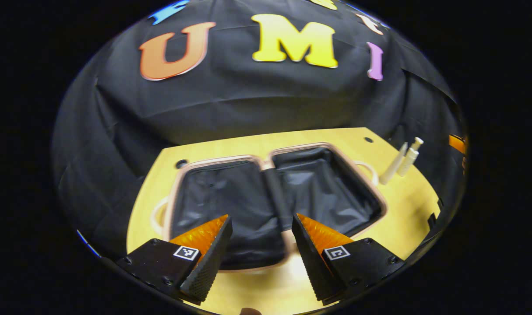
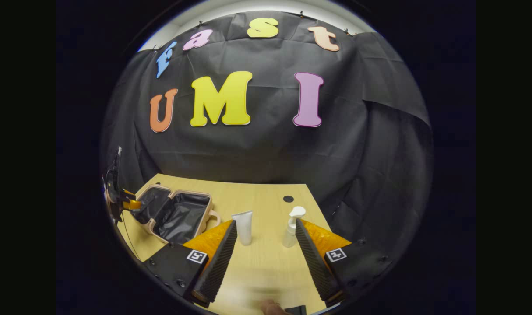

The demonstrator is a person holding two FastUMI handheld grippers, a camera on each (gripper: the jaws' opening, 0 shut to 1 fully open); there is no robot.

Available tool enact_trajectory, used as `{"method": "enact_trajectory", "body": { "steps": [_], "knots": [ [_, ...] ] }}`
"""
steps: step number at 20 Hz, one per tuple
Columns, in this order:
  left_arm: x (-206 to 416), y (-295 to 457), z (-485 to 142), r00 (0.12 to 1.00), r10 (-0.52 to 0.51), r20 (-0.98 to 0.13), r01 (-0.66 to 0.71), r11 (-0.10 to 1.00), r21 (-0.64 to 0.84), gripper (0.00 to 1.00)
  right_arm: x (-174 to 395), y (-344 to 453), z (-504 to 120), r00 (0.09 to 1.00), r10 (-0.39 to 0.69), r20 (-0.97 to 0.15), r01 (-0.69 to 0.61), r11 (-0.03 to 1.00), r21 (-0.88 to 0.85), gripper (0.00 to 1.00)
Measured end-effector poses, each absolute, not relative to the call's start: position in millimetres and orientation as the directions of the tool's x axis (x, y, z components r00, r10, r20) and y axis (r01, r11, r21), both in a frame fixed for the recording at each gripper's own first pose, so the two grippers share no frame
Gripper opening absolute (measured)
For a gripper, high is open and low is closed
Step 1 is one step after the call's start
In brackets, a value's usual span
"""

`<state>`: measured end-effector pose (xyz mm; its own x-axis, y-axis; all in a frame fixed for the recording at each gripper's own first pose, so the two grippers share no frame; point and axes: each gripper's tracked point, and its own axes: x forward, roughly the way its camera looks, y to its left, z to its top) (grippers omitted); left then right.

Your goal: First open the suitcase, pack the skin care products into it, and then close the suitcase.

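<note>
I am holding my left claw [image 1: 261,245] spread open, empty, over the open suitcase [image 1: 274,197] lying flat on the counter [image 2: 266,197]. My right claw [image 2: 266,249] is gaping, empty, near the upright tube [image 2: 243,226] and pump bottle [image 2: 292,227], right of the suitcase.

In the left gripper view, the left gripper [image 1: 261,253] has two wedge-shaped fingers on black blocky mounts — each mount carries a small square black-and-white marker and round screw heads along its edges. The inner finger faces are finely ribbed. In the right gripper view, the right gripper [image 2: 266,258] has the same build — wedge fingers, ribbed inner faces, a square marker and screws on each mount.
</note>
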<state>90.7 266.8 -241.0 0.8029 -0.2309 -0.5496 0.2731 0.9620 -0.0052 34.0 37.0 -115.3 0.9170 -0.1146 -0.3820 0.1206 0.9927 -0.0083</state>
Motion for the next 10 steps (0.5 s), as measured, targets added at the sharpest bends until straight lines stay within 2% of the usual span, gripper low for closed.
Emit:
{"method": "enact_trajectory", "body": {
  "steps": [6,10],
  "knots": [
    [93,76,-242,0.670,-0.484,-0.563,0.538,0.839,-0.082,0.88,30,-28,-114,0.929,-0.146,-0.341,0.126,0.989,-0.080,0.78],
    [100,-14,-257,0.587,-0.568,-0.577,0.644,0.760,-0.093,0.88,21,-67,-120,0.925,-0.165,-0.342,0.133,0.984,-0.116,0.80]
  ]
}}
